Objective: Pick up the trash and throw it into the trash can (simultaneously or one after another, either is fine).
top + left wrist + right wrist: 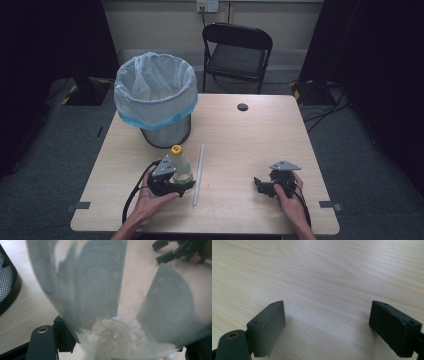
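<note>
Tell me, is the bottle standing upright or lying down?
Upright: the bottle stands on the table, yellow cap on top, between the left gripper's jaws.

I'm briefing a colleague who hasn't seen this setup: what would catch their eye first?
Probably the mesh bin with its billowing pale plastic liner, standing at the table's far left. Next, the clear bottle with a yellow cap, between the left gripper's jaws near the front edge. Beside it lies a long white straw-like stick, and the right gripper rests open on bare wood.

Both forearms are bare, no sleeves. The left gripper (186,186), at seven o'clock on the table, is black with a grey three-cornered plate and a looping black cable. The right gripper (258,184), at five o'clock, matches; its blocky dark jaws carry small screw holes and a brass-ringed hole.
</note>
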